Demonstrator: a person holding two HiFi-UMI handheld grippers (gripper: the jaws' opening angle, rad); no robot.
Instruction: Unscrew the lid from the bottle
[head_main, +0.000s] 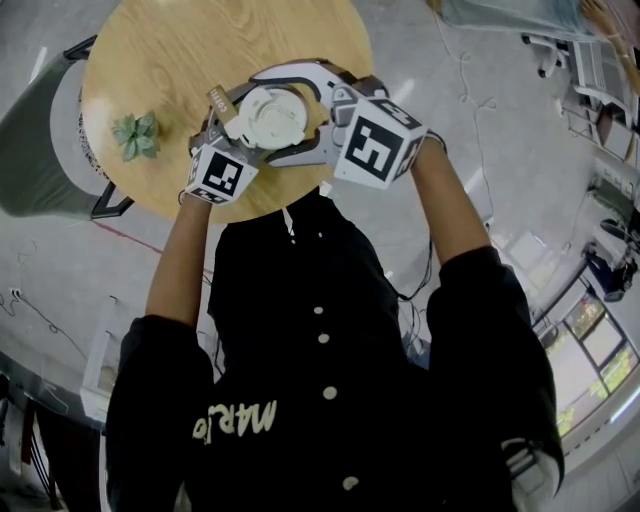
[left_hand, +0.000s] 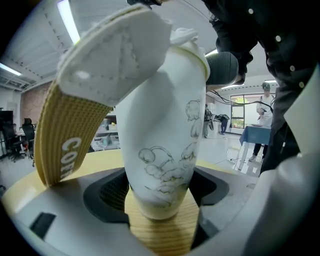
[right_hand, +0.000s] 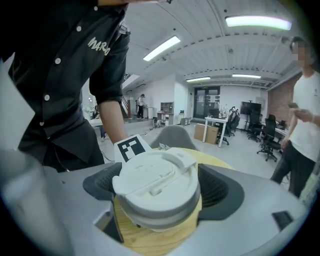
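A white bottle (left_hand: 165, 125) with a line-drawn flower pattern stands on the round wooden table (head_main: 180, 50). My left gripper (left_hand: 161, 192) is shut on its lower body, with a jaw pressed against each side. Its white lid (right_hand: 156, 185) has a flip tab on top, and my right gripper (right_hand: 159, 187) is shut on it, dark pads against its rim. From the head view I look down on the lid (head_main: 272, 115), with both grippers wrapped round it from the near side. A tan woven carry strap (left_hand: 62, 135) with a white tab hangs from the bottle's neck on the left.
A small green plant (head_main: 135, 135) lies on the table to the left of the bottle. A grey chair (head_main: 40, 150) stands beyond the table's left edge. A person (right_hand: 302, 125) stands on the office floor off to the right in the right gripper view.
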